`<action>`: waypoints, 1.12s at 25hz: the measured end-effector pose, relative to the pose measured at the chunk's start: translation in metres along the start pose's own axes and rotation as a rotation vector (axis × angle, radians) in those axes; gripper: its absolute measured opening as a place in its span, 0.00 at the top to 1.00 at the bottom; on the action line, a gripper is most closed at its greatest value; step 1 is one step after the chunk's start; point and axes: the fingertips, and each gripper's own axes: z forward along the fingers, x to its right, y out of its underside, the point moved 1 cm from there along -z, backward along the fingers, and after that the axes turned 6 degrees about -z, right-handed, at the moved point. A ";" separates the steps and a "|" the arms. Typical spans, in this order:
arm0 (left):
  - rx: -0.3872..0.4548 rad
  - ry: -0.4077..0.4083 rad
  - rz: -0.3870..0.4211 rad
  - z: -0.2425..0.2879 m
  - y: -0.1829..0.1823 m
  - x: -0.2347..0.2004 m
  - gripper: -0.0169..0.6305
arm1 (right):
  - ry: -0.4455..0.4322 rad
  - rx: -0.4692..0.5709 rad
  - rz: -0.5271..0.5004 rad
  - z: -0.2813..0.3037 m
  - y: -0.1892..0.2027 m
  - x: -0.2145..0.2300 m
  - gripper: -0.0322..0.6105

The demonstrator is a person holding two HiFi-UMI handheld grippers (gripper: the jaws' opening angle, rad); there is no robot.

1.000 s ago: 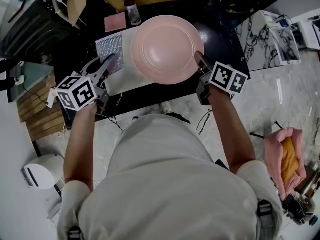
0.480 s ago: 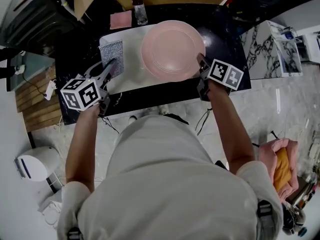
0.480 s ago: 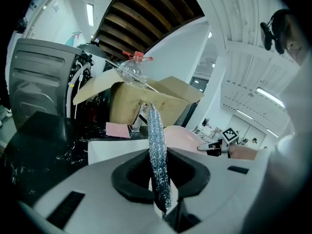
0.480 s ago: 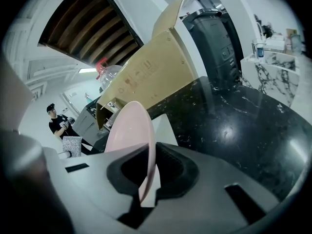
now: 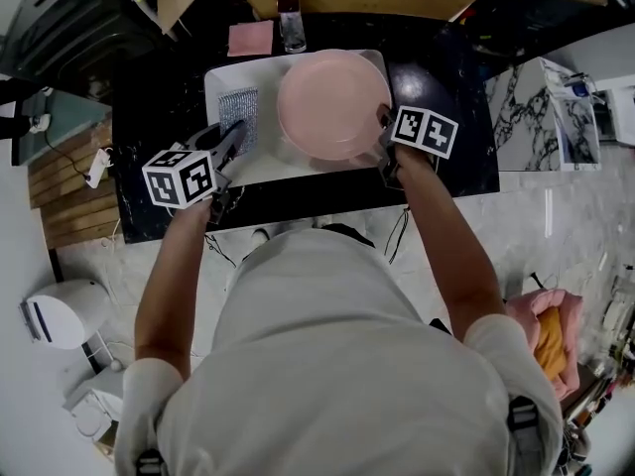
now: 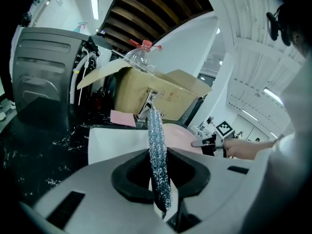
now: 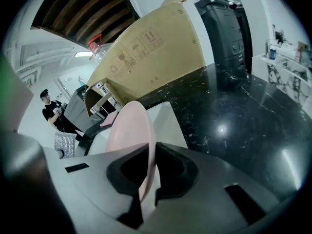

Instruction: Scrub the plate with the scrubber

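The left gripper (image 6: pixel 159 177) clamps the scrubber (image 6: pixel 156 140), a silver mesh pad, edge-on and upright between its jaws, above a white mat (image 6: pixel 109 147) on a black marbled counter (image 6: pixel 34 150). Just right of the scrubber, a pink plate (image 6: pixel 178 134) shows over the mat, with the right gripper (image 6: pixel 204 143) at its right rim. Farther back are a pink pad (image 6: pixel 122 117), an open cardboard box (image 6: pixel 165 94) and a red-capped clear bottle (image 6: pixel 140 56).

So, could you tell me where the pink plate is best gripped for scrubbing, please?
By its thin rim on the right, coming in from that side, as the right gripper does now. The plate is wide and shallow, so only the rim fits between jaws, and this leaves its face free for the scrubber held by the left gripper.
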 end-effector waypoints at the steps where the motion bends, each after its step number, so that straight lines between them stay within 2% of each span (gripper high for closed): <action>1: -0.001 -0.003 -0.006 0.001 0.002 -0.002 0.87 | 0.004 -0.011 -0.010 0.006 0.000 0.000 0.91; 19: 0.035 0.006 -0.051 -0.016 0.002 0.004 0.88 | 0.042 -0.176 -0.053 0.081 0.029 0.008 0.91; 28: 0.051 0.023 -0.052 -0.033 0.002 0.011 0.87 | 0.075 -0.207 -0.068 0.101 0.039 0.011 0.91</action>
